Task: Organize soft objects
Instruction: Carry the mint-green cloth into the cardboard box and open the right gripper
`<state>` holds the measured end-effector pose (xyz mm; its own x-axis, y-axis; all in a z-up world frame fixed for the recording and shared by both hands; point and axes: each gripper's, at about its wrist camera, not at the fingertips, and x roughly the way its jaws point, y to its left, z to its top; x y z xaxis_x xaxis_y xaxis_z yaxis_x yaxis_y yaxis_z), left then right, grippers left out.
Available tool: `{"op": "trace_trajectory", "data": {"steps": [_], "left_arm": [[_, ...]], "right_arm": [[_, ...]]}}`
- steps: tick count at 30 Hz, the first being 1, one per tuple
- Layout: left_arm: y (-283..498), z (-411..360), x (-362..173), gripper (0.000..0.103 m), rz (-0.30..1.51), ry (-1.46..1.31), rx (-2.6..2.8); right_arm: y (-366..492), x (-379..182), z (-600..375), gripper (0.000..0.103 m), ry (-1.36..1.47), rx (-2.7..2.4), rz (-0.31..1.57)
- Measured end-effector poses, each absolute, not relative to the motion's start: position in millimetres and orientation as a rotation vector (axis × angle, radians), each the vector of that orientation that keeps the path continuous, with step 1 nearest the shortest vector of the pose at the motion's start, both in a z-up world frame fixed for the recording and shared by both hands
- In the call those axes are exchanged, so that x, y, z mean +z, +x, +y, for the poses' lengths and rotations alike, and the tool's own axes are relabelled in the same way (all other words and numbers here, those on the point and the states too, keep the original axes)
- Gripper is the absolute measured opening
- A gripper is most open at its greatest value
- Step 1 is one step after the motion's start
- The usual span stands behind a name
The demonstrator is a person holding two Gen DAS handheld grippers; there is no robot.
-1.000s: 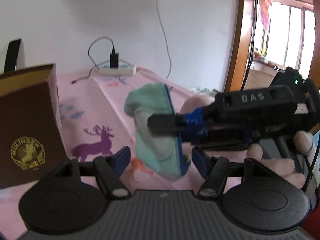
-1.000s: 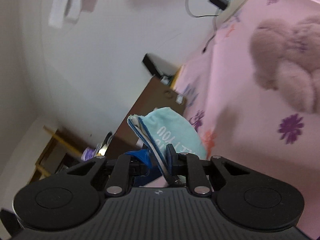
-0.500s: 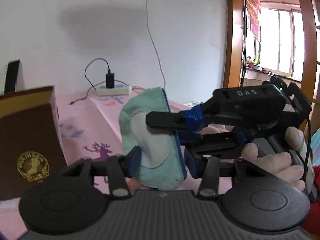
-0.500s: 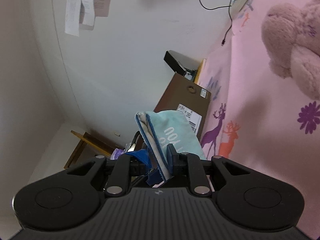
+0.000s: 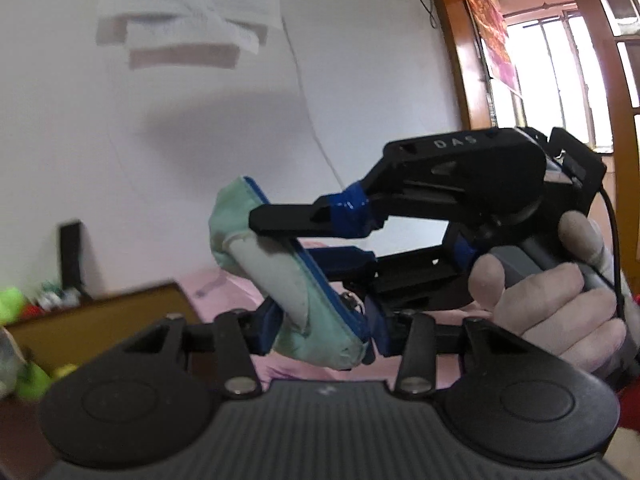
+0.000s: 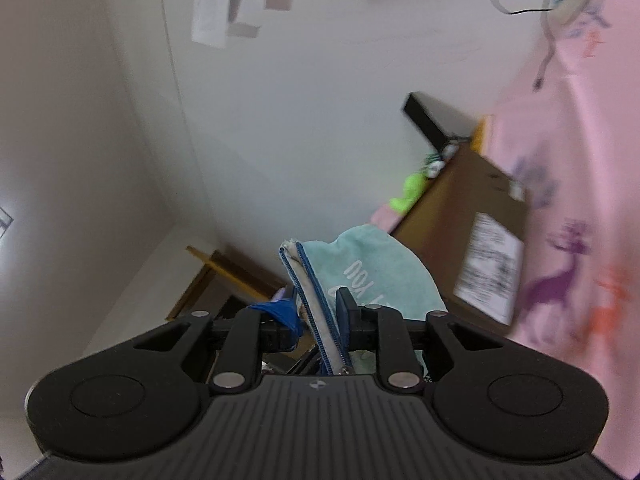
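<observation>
Up in mid-air at centre frame, I've got the mint pouch [image 5: 298,280] pinched by both claws: right claw [image 6: 322,320] clamped narrow on its zipper edge, though it's just eased a hair, and left claw [image 5: 320,330] has just been closing around the bottom end. Worry: if the right loosens more before the left bites properly, the floppy thing slides out onto the pink bed [image 6: 580,208], missing the brown box [image 6: 472,216].

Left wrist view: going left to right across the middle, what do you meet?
Green toys → brown box → mint pouch → right gripper → hand → wooden door frame.
</observation>
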<state>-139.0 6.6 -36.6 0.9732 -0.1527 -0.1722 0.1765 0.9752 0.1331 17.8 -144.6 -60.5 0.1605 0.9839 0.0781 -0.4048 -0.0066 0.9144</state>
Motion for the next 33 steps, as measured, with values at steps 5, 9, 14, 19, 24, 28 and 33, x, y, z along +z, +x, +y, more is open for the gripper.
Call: {"op": "trace_trajectory", "data": {"steps": [5,9,14,19,24,28,33], "left_arm": [[-129.5,46.0,-18.9,0.047,0.173,0.172,-0.086],[-117.9,82.5,-16.0,0.048,0.200,0.157,-0.021],[-104.0,122.1,-27.4,0.048,0.256,0.116,0.051],[-101.3,144.7,-46.7,0.048,0.291,0.072,0.105],[-107.0,158.8,-52.9,0.051,0.288,0.012,0.135],[-115.8,157.5,-53.6,0.052,0.283,0.028,0.164],[-127.8,145.5,-45.8,0.055,0.264,0.038,0.173]], "right_arm": [[35.9,-34.7,-89.0,0.002,0.923,1.302,0.776],[54.0,-36.6,-46.5,0.002,0.924,1.305,0.811],[67.2,-52.9,-3.3,0.004,0.909,1.281,0.857],[63.5,-59.5,17.1,0.007,0.811,1.213,0.844],[56.6,-55.5,21.9,0.009,0.737,1.163,0.816],[51.5,-54.8,15.5,0.009,0.716,1.136,0.786],[44.1,-55.0,-0.5,0.010,0.753,1.126,0.760]]}}
